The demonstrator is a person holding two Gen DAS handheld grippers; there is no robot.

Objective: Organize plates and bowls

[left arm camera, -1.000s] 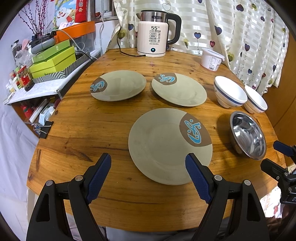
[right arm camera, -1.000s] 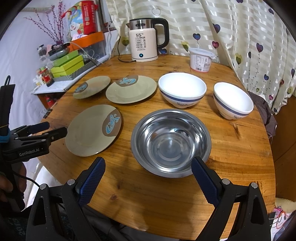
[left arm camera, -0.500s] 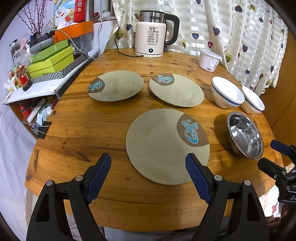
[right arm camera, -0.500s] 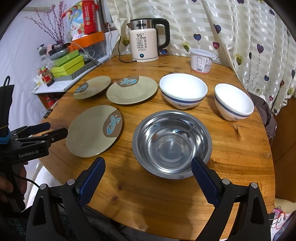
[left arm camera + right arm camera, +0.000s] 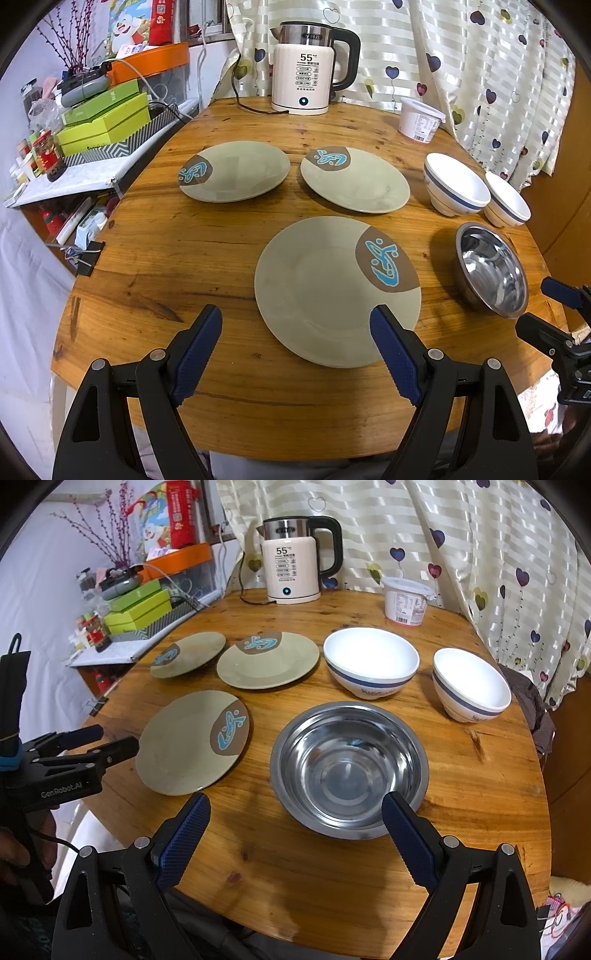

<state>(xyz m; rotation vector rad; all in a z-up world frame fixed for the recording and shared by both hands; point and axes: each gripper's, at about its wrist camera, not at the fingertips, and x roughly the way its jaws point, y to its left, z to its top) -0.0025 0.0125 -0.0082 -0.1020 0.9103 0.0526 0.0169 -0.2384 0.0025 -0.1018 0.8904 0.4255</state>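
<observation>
Three olive plates with a brown-and-blue mark lie on the round wooden table: a near plate, a far left plate and a far right plate. A steel bowl sits near the front. Two white bowls with blue bands, one larger and one smaller, stand behind it. My left gripper is open just in front of the near plate. My right gripper is open in front of the steel bowl.
A cream electric kettle with its cord and a white tub stand at the table's far edge. A side shelf with green boxes borders the left. A heart-print curtain hangs behind. The left gripper's body shows in the right wrist view.
Both views have shifted slightly; the left gripper has drifted a little left, so the near plate sits more to the right between its fingers. No object has moved.
</observation>
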